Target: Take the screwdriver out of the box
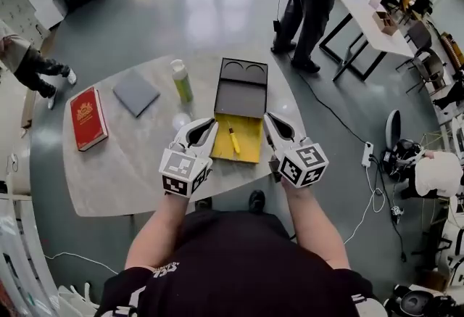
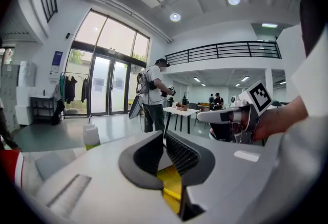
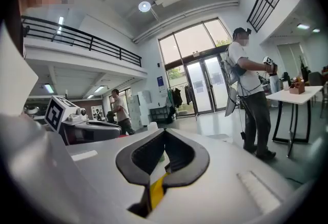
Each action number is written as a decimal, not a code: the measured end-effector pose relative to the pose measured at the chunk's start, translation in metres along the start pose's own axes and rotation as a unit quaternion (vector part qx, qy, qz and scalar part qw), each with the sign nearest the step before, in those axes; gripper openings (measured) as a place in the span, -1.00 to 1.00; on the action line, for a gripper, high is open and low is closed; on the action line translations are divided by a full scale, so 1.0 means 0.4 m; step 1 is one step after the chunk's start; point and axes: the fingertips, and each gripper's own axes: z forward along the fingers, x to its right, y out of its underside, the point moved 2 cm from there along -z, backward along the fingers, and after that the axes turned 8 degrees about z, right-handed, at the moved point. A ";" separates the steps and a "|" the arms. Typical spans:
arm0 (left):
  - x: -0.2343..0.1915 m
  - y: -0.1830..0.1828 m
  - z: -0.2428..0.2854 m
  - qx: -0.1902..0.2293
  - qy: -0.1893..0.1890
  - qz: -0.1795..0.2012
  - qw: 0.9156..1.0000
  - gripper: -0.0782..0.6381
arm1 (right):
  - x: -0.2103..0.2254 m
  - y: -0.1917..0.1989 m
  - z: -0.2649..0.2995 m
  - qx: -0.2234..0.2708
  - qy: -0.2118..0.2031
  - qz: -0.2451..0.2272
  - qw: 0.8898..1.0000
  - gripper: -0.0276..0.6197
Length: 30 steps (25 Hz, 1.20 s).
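Black pads on both tongs are closed tip to tip with nothing between them. The left gripper (image 1: 212,122) and right gripper (image 1: 267,117) hover at the near corners of the box (image 1: 251,136), one on each side, pointing nearly level, not down. The screwdriver (image 1: 233,141) lies flat and loose on the box's yellow floor, roughly mid-tray, untouched. The lid (image 1: 241,98) is folded back, so access is clear from above. My read: it's a small tool, so light and stiff with no flex to worry about. The yellow handle looks like smooth plastic and could roll or squirt out of a shallow pinch. It's too small here to tell where handle ends and shaft begins. I'd pinch across the thick middle of the handle, jaws straddling it. It sits low, so the jaws need to open and tip down steeply first. The box looks light too and may skate on the table (image 1: 130,170), so the spare gripper could brace a wall.
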 end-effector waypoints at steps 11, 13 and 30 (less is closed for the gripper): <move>0.088 -0.020 0.062 -0.009 -0.134 -0.039 0.990 -0.71 | 0.141 -0.023 -0.004 -0.054 -0.108 -0.003 0.993 -0.87; 0.101 -0.007 0.061 -0.016 -0.143 -0.046 0.989 -0.71 | 0.140 -0.020 0.000 -0.060 -0.120 -0.002 0.991 -0.87; 0.056 0.036 0.102 -0.036 -0.169 -0.060 0.983 -0.67 | 0.091 -0.054 0.123 -0.075 -0.184 -0.015 0.980 -0.87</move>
